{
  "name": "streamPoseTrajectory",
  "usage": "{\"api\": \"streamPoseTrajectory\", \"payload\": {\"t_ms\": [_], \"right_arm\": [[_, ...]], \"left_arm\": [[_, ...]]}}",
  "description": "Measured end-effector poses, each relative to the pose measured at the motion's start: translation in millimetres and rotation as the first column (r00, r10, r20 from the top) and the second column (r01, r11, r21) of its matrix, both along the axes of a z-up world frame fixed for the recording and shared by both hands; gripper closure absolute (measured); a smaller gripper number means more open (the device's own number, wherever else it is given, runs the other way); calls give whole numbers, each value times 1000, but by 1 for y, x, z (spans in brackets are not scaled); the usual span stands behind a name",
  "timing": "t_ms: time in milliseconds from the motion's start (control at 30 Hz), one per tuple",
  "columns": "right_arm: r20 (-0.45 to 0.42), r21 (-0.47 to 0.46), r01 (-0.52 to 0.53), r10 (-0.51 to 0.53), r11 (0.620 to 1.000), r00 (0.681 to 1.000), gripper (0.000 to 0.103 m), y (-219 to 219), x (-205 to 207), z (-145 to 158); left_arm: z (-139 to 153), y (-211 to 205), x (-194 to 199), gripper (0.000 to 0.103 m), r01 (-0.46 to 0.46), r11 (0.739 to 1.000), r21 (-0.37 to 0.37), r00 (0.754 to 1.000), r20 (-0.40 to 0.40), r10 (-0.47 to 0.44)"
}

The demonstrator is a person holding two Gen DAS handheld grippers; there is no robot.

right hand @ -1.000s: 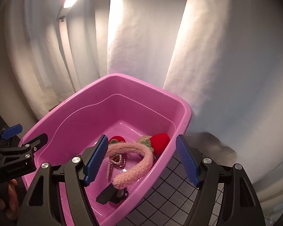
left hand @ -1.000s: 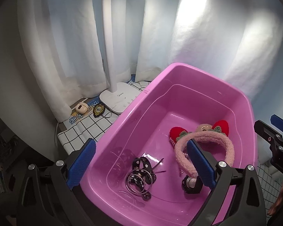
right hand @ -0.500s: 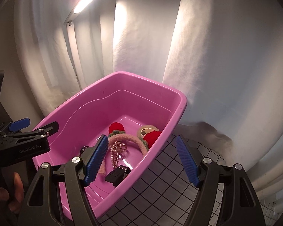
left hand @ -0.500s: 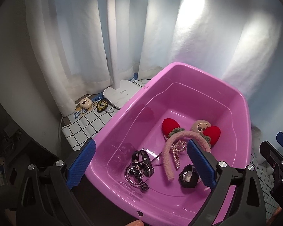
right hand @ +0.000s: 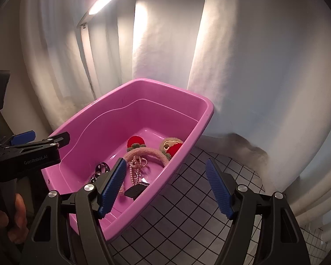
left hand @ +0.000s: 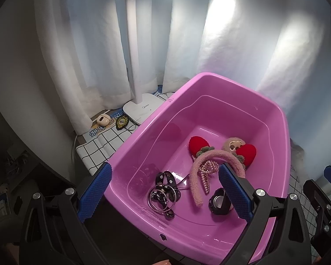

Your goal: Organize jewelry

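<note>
Left wrist view: the left claw (left hand: 164, 190) stood wide open and held nothing, its blue ribbed pads (left hand: 94, 193) spread above the near end of a glossy pink plastic tub (left hand: 273, 119) with rounded corners. On the tub floor lay a fuzzy pink headband (left hand: 197, 176) curved in an arch, with two red plush strawberries (left hand: 197, 143) at its crown. A strand of pale pearls (left hand: 206, 174) lay under the arch. To its left sat a cluster of thin silver metal rings (left hand: 160, 198) touching a black studded strap (left hand: 165, 176). A round black piece with a metallic centre (left hand: 218, 202) lay just beside the headband's near end. Outside the tub, a white lamp base (left hand: 141, 108) rested on the surface, which was covered by a white cloth with a black grid (left hand: 103, 141). White pleated curtains (left hand: 242, 44) hung behind.

Right wrist view: the right claw (right hand: 165, 186) was also fully spread and empty, over the tub's right rim (right hand: 206, 110) and the checked cloth (right hand: 187, 216). The headband (right hand: 143, 153), pearls (right hand: 135, 170) and strawberries (right hand: 135, 141) lay inside the tub. The left claw (right hand: 42, 142) showed at the left edge, its opening not readable from here.
</note>
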State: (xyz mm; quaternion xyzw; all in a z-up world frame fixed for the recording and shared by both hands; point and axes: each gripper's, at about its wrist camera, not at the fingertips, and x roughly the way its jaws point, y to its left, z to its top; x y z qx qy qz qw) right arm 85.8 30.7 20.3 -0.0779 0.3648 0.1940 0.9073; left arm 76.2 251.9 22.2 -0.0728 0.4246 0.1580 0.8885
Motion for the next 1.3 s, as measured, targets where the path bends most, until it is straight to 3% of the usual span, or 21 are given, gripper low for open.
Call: {"api": "streamPoseTrajectory", "payload": {"t_ms": [1300], "right_arm": [[25, 5, 14, -14, 1000, 1000, 32, -23, -28, 8]], "left_arm": [[17, -20, -19, 8, 5, 1000, 14, 1000, 18, -5]]}}
